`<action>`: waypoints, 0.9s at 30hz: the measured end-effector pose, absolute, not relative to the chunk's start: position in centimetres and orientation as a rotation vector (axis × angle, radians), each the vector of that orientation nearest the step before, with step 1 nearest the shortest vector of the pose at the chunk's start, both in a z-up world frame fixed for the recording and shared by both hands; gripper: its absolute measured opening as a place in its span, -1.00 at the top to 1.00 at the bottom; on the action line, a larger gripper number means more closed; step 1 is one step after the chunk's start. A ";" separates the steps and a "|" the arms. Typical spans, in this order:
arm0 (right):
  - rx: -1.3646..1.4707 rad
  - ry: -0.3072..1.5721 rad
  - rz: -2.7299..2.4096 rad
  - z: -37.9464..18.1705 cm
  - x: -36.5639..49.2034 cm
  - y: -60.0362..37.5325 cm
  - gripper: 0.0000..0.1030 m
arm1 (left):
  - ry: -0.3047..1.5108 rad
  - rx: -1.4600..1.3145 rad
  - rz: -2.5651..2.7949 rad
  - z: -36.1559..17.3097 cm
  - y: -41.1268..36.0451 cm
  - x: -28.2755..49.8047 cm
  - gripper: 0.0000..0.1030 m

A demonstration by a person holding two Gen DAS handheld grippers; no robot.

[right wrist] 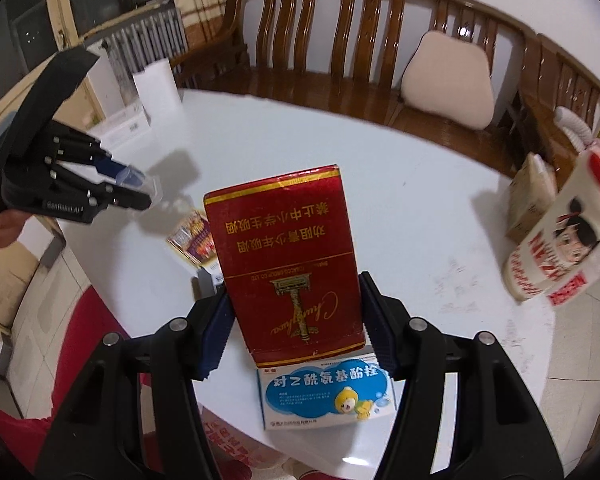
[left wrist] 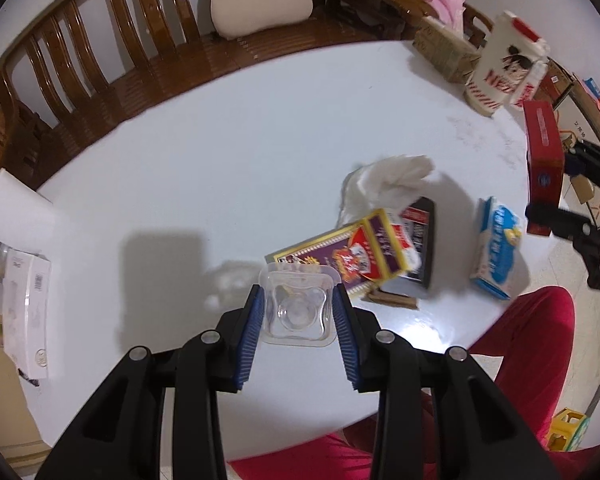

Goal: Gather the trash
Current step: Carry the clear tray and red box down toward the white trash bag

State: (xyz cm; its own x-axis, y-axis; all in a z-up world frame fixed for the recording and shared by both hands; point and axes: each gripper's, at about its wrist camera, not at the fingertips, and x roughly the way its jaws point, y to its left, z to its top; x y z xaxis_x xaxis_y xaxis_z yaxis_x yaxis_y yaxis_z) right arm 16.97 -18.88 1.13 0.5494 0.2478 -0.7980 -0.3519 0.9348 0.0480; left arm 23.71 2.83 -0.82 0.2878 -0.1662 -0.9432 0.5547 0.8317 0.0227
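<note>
Both tongs are already loaded: left gripper (left wrist: 298, 312) is clamped on the clear plastic tray (left wrist: 298, 310), right gripper (right wrist: 296, 320) on the upright red carton (right wrist: 292, 264), long axis running out past its fingertips. The leftover trash, the blue-and-white box (right wrist: 328, 398), lies flat right under the right tongs, so that hand's nearer.

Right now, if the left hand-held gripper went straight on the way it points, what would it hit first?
Probably the bare white table: the left hand-held gripper, clamping a clear plastic cup, points steeply down.
</note>
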 end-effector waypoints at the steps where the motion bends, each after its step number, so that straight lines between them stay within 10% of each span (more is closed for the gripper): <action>1: -0.126 0.914 0.351 1.6 16.7 -18.9 -0.14 | 1.180 0.383 -0.498 -0.4 2.7 23.3 0.32; 27: -0.172 0.829 0.389 4.9 2.3 -15.7 -0.14 | 1.107 0.425 -0.653 0.8 -0.7 7.3 0.32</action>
State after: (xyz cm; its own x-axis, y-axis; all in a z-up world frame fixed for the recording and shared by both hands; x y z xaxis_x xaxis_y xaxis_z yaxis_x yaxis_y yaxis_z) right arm 2.31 -15.68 4.94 0.6099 0.2690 -0.7454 -0.4018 0.9157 0.0018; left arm 7.31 -0.74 0.77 0.2929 -0.2697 -0.9173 0.6727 0.7399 -0.0027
